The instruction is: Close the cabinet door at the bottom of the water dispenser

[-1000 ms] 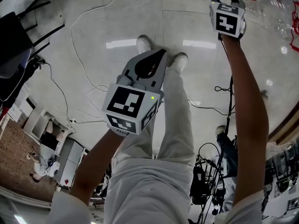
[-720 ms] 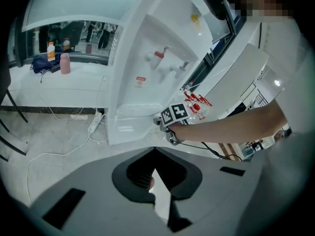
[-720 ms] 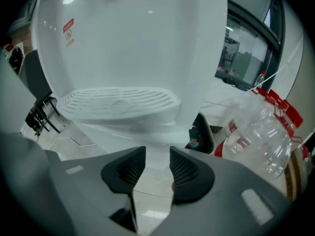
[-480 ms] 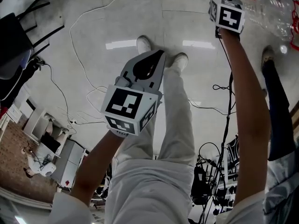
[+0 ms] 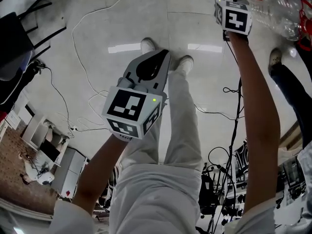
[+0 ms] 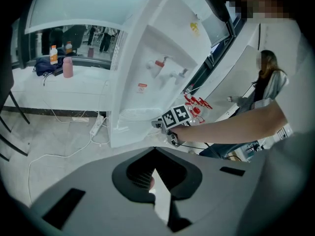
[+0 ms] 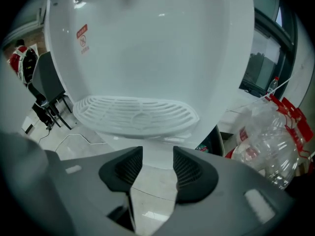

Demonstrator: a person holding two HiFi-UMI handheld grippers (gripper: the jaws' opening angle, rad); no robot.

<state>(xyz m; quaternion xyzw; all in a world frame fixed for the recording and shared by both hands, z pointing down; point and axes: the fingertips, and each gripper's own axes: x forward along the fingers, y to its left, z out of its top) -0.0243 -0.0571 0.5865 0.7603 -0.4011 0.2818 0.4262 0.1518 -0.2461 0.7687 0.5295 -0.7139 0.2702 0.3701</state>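
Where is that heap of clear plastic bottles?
The bottles sit at the right gripper view's lower right, beside the white water dispenser, and in the head view's top right corner.

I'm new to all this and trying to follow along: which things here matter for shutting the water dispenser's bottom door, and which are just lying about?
For the job:
water dispenser
its lower front panel

Just lying about:
empty plastic bottles
power strip
pink bottle

Head view looks steeply down at the floor. Left gripper view faces the water dispenser from well back; right gripper view, close up, shares its drip tray.
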